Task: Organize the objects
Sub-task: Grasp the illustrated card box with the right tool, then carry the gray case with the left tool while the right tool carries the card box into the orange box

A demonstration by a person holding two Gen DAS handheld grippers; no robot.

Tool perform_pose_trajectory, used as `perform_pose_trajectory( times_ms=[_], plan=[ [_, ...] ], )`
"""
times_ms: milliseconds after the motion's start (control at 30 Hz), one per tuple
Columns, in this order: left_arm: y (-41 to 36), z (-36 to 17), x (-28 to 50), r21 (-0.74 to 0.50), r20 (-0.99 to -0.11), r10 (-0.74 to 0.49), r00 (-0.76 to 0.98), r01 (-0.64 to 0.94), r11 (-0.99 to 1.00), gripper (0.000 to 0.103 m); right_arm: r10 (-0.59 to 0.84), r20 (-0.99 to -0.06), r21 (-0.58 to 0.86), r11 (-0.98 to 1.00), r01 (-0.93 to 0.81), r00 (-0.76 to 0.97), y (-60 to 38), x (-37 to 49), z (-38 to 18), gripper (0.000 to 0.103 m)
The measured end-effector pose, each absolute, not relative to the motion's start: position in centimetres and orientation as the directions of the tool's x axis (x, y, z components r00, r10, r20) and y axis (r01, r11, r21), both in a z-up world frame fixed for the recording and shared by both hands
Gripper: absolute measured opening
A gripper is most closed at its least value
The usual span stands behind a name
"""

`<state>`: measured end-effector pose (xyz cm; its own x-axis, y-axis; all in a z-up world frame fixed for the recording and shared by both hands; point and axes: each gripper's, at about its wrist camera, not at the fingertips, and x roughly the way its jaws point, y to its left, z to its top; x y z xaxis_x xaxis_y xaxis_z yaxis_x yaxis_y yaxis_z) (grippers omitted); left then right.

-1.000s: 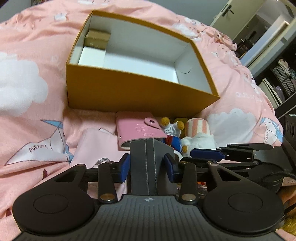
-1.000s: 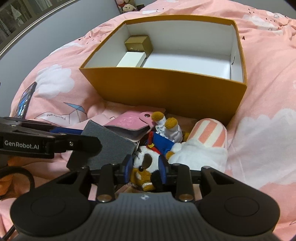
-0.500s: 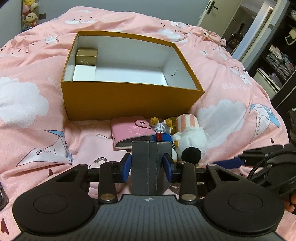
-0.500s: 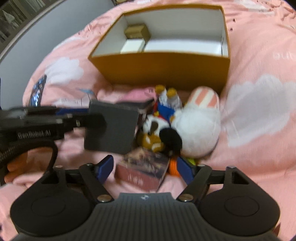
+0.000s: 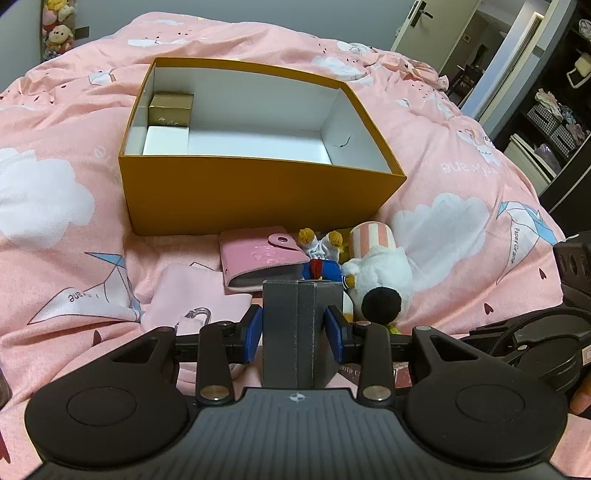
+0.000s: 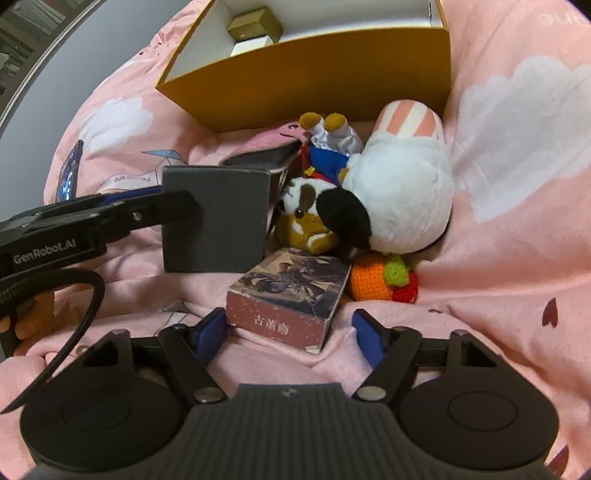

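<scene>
We are looking at a home bedroom — a pink duvet (image 5: 461,155) printed with clouds and paper cranes is covering the bed, soft toys (image 5: 55,29) are sitting by the far wall, and a door (image 5: 419,22) and cluttered dark shelves (image 5: 554,122) are showing beyond — a lived-in, domestic room.

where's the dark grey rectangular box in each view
Left wrist view: the dark grey rectangular box sits bottom centre, upright, clamped in the left gripper.
Right wrist view: the same box is at middle left, held in from the left edge, just left of the brown-and-white plush dog.
Shared landmark: the orange cardboard box behind it in both.
</scene>
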<state>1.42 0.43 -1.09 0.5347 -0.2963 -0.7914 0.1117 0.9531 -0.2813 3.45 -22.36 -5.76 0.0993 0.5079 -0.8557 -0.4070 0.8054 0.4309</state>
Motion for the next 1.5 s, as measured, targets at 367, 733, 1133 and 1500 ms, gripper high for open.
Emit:
perform_pose_trajectory(
  times_ms=[367, 733, 1133, 1500],
  plan=[
    [0.4, -1.2, 1.8, -0.283, -0.789, -0.293, 0.540, 0.104, 0.953, 0.042, 0.518, -0.828, 0.383, 0.802, -0.458, 0.215, -21.8, 4.6, -3.5, 0.063],
    [1.1, -1.9, 2.6, -0.279, -0.802, -0.270, 0.533, 0.067, 0.958, 0.041, 0.502, -0.814, 0.305, 0.796, -0.523, 0.291, -18.7, 7.1, -4.2, 0.063],
    [1.5, -1.9, 2.6, -0.294, -0.797, -0.279, 0.536, 0.059, 0.954, 0.041, 0.525, -0.800, 0.337, 0.794, -0.505, 0.292, -19.2, 6.9, -4.0, 0.066],
    [1.5, -2.0, 2.5, -0.296, -0.794, -0.280, 0.539, 0.059, 0.953, 0.041, 0.490, -0.821, 0.282, 0.795, -0.538, 0.294, -19.6, 5.1, -4.6, 0.073]
  ],
)
